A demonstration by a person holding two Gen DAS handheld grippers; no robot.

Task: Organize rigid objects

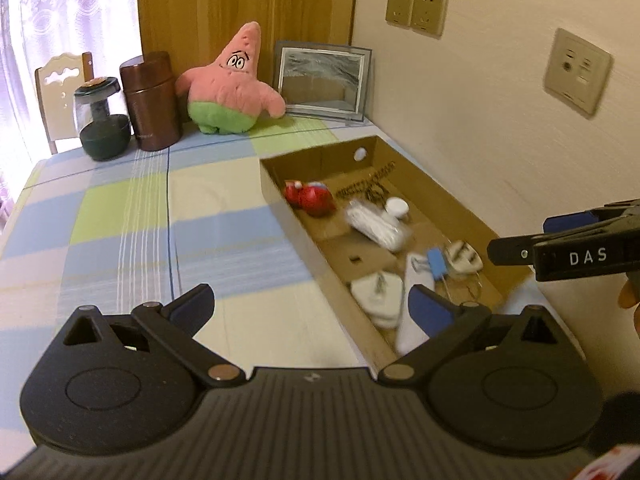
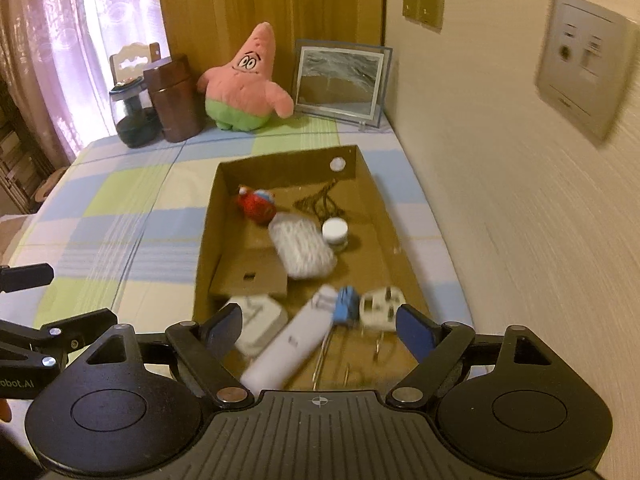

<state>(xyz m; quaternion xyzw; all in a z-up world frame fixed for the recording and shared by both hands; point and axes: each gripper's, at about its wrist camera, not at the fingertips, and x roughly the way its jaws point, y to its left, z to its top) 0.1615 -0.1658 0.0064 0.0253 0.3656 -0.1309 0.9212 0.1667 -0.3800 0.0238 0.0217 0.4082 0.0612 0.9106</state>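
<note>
A shallow cardboard box (image 2: 208,216) (image 1: 296,224) lies on the checked tablecloth by the wall. It holds a red toy (image 2: 256,204) (image 1: 310,197), a clear bag of white things (image 2: 302,250) (image 1: 374,222), a small white jar (image 2: 335,231), a thin chain (image 2: 322,202), two white plugs (image 2: 382,303) (image 2: 256,320), a blue binder clip (image 2: 346,305) and a white tube (image 2: 288,344). My right gripper (image 2: 318,330) stands open above the box's near end, nothing between its fingers. My left gripper (image 1: 314,306) is wide open over the box's near left wall, empty.
At the table's far end stand a pink star plush (image 2: 246,84), a brown canister (image 2: 172,100), a dark glass jar (image 2: 132,116) and a framed picture (image 2: 340,80). The wall with sockets (image 2: 580,64) runs close along the right. Checked cloth (image 1: 132,216) lies left of the box.
</note>
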